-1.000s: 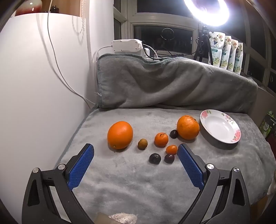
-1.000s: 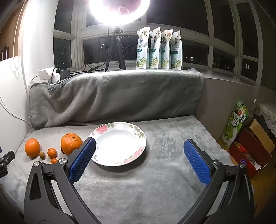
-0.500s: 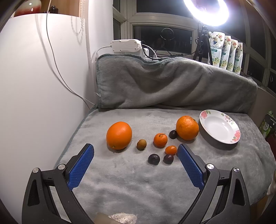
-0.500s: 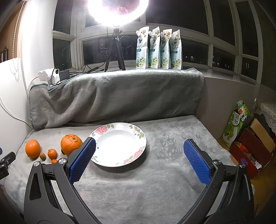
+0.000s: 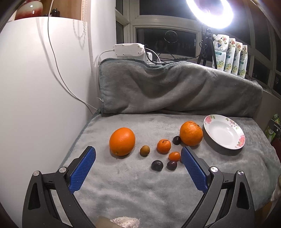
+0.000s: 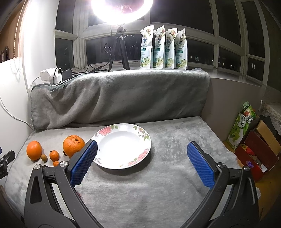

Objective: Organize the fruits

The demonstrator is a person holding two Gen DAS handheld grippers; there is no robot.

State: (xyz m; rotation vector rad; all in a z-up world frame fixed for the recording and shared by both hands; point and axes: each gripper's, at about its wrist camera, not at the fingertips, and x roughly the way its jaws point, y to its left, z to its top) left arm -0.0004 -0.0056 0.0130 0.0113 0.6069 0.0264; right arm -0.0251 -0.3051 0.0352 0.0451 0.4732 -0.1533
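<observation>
Fruit is spread over a grey blanket [image 5: 140, 189], seen from the left wrist view. Farthest left lies a large smooth orange [image 5: 122, 141]; just right of it a small brownish-green fruit [image 5: 144, 150] is set, then a small tangerine [image 5: 163, 146]. Below the tangerine a tiny orange kumquat [image 5: 174, 156] is found, with two dark round fruits nearer the camera: one [image 5: 157, 165] to the left and another [image 5: 171, 165] just beside it. A third dark fruit [image 5: 176, 140] is tucked between the tangerine and a large bumpy orange [image 5: 191, 133], touching or nearly touching the latter. Right of that orange a white plate [image 5: 240, 140] with a floral rim is placed; nothing is held in it.

The left gripper [image 5: 138, 154] is held above the blanket with its blue-padded jaws spread wide and nothing between them. All the fruit is framed ahead of the pads, untouched.

From the right wrist view, the fruit cluster is seen at far left and the plate [image 6: 147, 140] at centre. The right gripper [image 6: 141, 149] is likewise spread wide and holds nothing; its left pad [image 6: 84, 160] overlaps the plate's rim in the picture, though contact cannot be judged. At the back, a ring light [image 6: 121, 8] on a tripod and four pouches [image 6: 163, 47] are lined along the windowsill.
</observation>
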